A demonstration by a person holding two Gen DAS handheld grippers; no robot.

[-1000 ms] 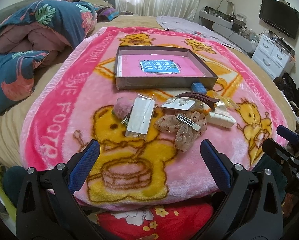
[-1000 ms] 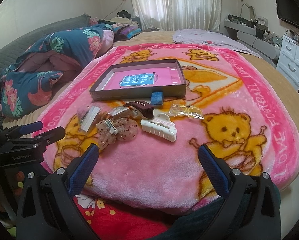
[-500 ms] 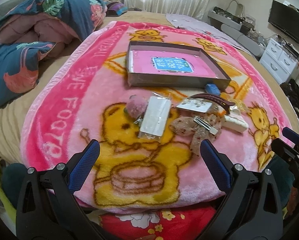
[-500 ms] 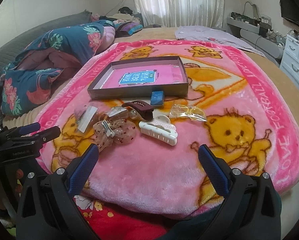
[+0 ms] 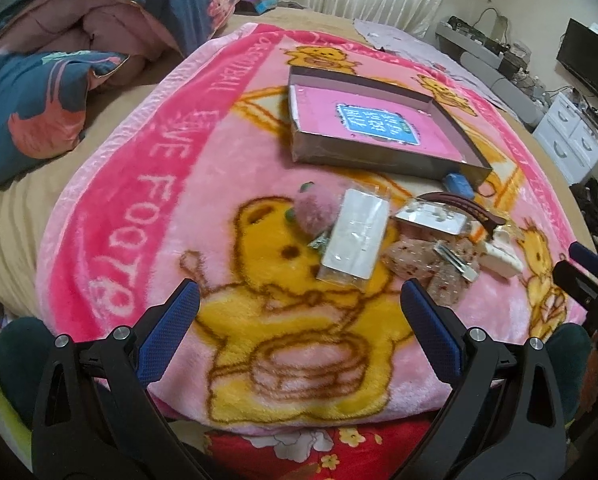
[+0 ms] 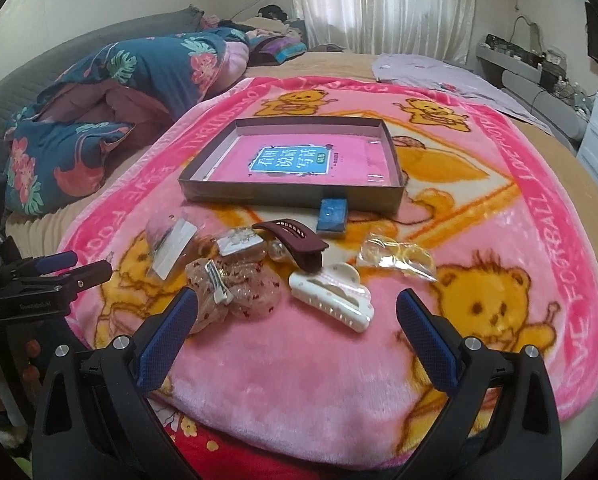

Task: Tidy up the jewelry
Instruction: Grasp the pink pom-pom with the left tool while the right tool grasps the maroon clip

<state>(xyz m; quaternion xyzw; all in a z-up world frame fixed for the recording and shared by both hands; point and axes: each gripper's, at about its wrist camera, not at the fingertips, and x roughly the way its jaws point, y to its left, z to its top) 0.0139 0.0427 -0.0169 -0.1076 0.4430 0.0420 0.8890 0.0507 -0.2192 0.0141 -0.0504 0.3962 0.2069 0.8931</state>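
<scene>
Shallow grey cardboard tray (image 6: pixel 295 196) looks empty, hair clips and packets (image 6: pixel 259 268) all piled just before it, both grippers' jaws spread, nothing sorted yet.

The fluffy pink blanket (image 6: pixel 479 184) carries yellow bear prints and a hot-pink lettered border. The shallow grey cardboard box (image 6: pixel 291 194) has a pink floor with a blue label. Nearby lie a white plastic claw clip (image 6: pixel 331 298), a maroon hair clip (image 6: pixel 295 240) and a small blue block (image 6: pixel 333 212).

The left claw (image 5: pixel 299 312) is held wide open at lower frame; the right claw (image 6: pixel 297 316) is likewise spread, nothing gripped.
</scene>
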